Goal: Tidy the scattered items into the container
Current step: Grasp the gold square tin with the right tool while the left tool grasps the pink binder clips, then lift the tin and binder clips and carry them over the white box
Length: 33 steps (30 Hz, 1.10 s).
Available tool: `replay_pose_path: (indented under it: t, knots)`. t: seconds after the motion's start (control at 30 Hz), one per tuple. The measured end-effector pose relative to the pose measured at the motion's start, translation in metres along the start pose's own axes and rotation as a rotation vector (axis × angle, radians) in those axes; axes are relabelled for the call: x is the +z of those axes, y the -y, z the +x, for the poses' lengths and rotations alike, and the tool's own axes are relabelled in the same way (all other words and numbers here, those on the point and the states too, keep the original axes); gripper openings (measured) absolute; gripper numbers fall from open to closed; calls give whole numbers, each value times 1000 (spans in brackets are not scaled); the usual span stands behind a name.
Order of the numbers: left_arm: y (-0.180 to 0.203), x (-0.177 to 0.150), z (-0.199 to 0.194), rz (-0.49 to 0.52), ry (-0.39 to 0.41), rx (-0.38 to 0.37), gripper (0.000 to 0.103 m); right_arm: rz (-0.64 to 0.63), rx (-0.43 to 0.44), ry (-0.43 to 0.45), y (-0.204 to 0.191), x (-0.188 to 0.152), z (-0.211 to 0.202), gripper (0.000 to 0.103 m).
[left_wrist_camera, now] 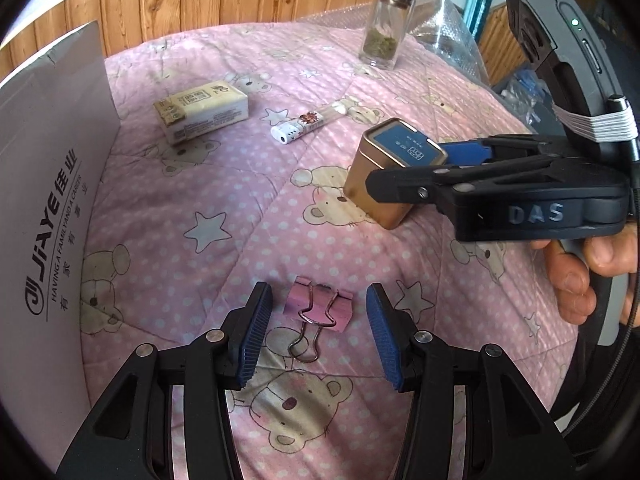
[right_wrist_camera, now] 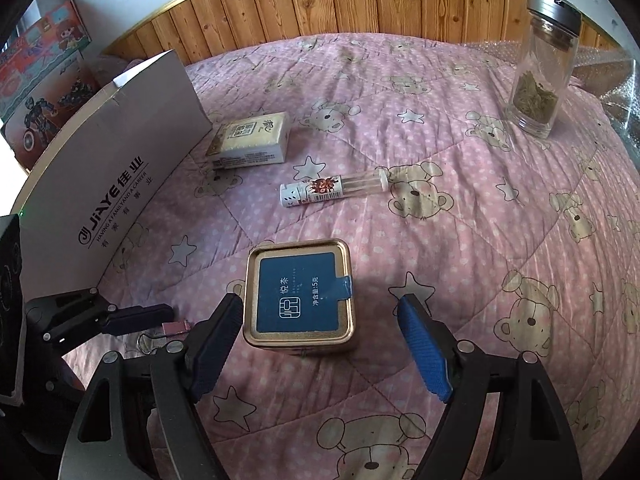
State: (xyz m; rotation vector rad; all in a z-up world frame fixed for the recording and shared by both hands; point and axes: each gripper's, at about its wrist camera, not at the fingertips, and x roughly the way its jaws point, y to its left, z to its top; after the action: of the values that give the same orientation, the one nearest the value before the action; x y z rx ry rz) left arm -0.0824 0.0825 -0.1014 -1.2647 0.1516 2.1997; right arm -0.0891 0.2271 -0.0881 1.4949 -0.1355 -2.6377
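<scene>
A pink binder clip [left_wrist_camera: 318,307] lies on the pink bear-print quilt [left_wrist_camera: 224,184], just ahead of and between the pads of my open left gripper [left_wrist_camera: 318,336]. A gold tin with a blue lid [right_wrist_camera: 301,295] stands between the pads of my open right gripper [right_wrist_camera: 320,344]; the tin [left_wrist_camera: 394,170] and the right gripper [left_wrist_camera: 404,176] around it also show in the left wrist view. A cream tissue pack [left_wrist_camera: 202,110], a white lighter tube [left_wrist_camera: 308,122] and a glass jar of dried leaves [left_wrist_camera: 386,20] rest farther back. The white JIAYE cardboard box [left_wrist_camera: 52,184] stands at the left.
A wooden panel wall [right_wrist_camera: 360,0] runs behind the quilt. Bubble wrap [left_wrist_camera: 448,28] lies at the back right. A colourful toy box [right_wrist_camera: 44,72] stands beyond the cardboard box. The left gripper [right_wrist_camera: 132,316] and the clip [right_wrist_camera: 174,328] show at the right wrist view's lower left.
</scene>
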Motion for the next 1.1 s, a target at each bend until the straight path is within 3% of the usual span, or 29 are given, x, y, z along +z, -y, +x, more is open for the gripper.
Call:
replay_pose_path:
  t: [0.1,0.13,0.2,0.37,0.8,1.1]
  knots:
    - [6,-5,-1,40,8,19,49,2,8,-8,1,-1,1,54]
    - [8,-6,-1,56,11,35,43,4,9,-11,1,-1,2,52]
    - [9,-6,-1,65,15,57,35,-3,4,-11,0,-2,2,52]
    - [1,-5,-7,3,34,33,35,11,29,-9,1,-2,0,51]
    - [8,-2,-43,-100,82,72,35,83,130,11,4,1,-10,51]
    - [22,-4,-76,-134,123,51,35,98,145,36,3,-6,-26,51]
